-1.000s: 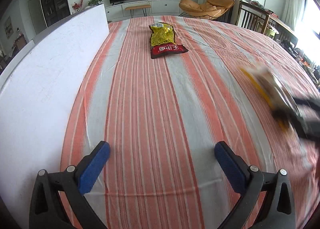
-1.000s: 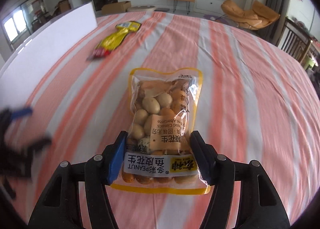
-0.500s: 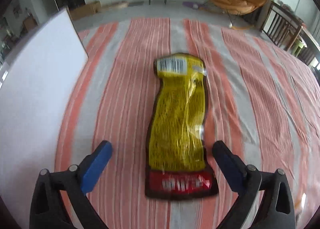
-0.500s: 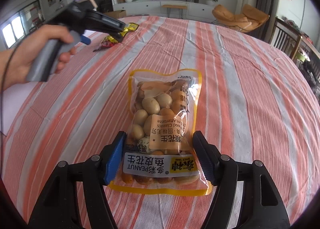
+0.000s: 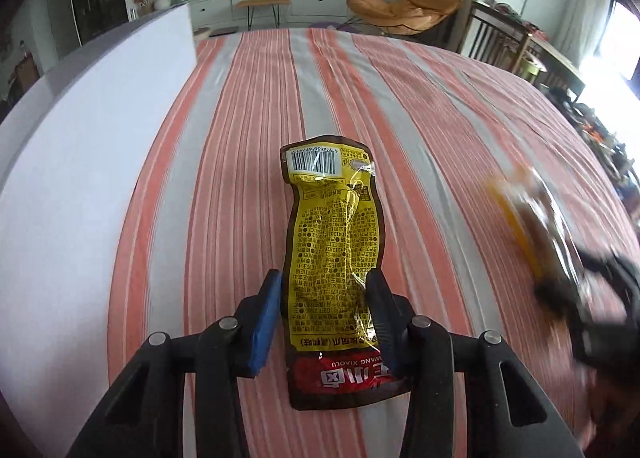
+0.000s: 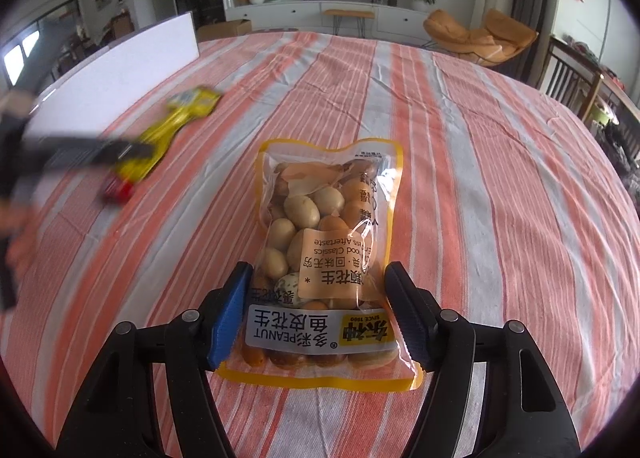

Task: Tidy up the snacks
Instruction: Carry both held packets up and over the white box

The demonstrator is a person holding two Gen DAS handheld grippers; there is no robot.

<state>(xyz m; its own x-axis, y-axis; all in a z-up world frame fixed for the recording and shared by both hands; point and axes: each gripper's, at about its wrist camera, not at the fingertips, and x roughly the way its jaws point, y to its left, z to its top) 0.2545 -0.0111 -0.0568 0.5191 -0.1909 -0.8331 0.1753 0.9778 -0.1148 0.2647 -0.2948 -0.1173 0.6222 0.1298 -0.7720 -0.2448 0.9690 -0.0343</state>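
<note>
Left claw [image 5: 322,318]: closed in on the yellow pouch [image 5: 334,258], pads at both edges near its red end; pouch runs straight ahead of the claw on the tabletop [image 5: 248,138].
Right claw [image 6: 316,318]: nipped onto the peanut bag [image 6: 330,242] at its label end, bag reaching forward over the cloth.
Risk: slick film, edge-only grip; either pack could slide out or swing if lifted fast.
Around: white board [image 5: 80,162] to the left claw's left; it could block a sideways carry.
Between claws: bare striped cloth, nothing in the way.
</note>
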